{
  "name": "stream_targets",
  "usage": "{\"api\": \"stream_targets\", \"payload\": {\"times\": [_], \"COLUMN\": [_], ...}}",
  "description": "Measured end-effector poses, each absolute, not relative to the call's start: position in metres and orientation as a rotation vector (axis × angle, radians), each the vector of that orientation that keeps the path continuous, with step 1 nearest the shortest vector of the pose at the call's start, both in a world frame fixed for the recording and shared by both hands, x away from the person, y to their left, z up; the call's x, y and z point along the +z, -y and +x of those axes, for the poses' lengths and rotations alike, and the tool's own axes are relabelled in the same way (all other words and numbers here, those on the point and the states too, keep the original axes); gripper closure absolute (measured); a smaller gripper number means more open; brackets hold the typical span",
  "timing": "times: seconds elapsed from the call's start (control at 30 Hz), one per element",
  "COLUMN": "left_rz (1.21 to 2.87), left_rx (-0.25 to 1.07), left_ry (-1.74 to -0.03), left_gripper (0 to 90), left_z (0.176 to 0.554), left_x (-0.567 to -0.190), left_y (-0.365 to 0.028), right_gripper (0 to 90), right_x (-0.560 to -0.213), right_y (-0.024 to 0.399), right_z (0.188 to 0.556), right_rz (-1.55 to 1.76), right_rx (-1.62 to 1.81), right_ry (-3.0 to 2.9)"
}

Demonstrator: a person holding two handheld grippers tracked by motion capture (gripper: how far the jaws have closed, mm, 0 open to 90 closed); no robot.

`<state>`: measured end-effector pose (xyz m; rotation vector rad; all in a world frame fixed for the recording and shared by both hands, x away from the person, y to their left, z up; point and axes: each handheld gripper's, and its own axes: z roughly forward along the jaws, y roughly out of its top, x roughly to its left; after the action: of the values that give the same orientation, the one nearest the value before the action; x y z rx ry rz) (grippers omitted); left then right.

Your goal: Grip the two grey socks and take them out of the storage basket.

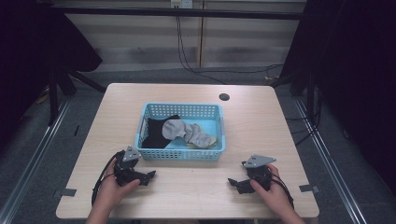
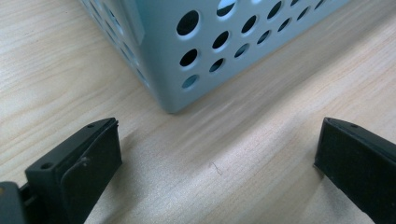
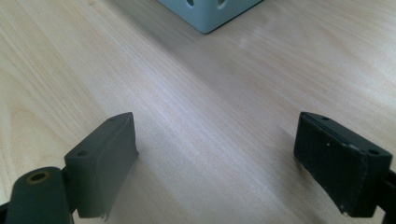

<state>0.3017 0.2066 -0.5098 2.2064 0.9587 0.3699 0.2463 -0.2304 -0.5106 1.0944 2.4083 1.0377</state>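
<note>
**Two hand-held grippers resting open on a desk in front of a blue basket of socks**

Seen from the high view, a pale wooden desk (image 1: 187,196) carries a light blue perforated basket (image 1: 181,154) near its middle. Inside the basket lie a black sock (image 1: 156,130) on the 9 o'clock side and a grey sock (image 1: 187,131) stretching from the centre toward 4 o'clock; the grey one overlaps the black one's edge. Something pale yellow peeks out under the grey sock's end, too small to identify. A small dark round hole (image 1: 224,97) sits in the desk at about 1 o'clock from the basket.

The left gripper (image 1: 148,177) rests on the desk at roughly 7 o'clock from the basket, just beside its near left corner, held by the person's left hand (image 1: 111,189). In the left gripper view its black jaws stand wide apart with bare wood between them, and the basket's corner (image 2: 173,100) rises close ahead.

The right gripper (image 1: 234,183) lies at about 5 o'clock from the basket, a little farther from it, held by the right hand (image 1: 273,191). In the right gripper view its jaws are likewise spread wide over bare desk, holding nothing, with a basket corner (image 3: 205,21) at the top edge.

Beyond the desk, black cables (image 1: 187,60) trail down a wall to the floor.
</note>
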Motion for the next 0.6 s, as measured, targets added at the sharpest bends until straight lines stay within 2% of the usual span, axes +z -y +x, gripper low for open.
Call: {"api": "stream_targets", "payload": {"times": [0.53, 0.6], "left_rz": [2.263, 2.274], "left_rx": [0.342, 0.333], "left_ry": [-0.98, -1.001], "left_gripper": [0.3, 5.3], "left_z": [0.3045, 0.3042], "left_x": [-0.5045, -0.5012], "left_y": [-0.204, -0.205], "right_gripper": [12.4, 12.4], "right_x": [-0.5106, -0.5106], "right_y": [0.2305, 0.2305], "right_z": [0.2462, 0.2462], "right_rz": [1.095, 1.094], "right_rx": [1.038, 1.038], "right_ry": [-2.409, -2.408]}}
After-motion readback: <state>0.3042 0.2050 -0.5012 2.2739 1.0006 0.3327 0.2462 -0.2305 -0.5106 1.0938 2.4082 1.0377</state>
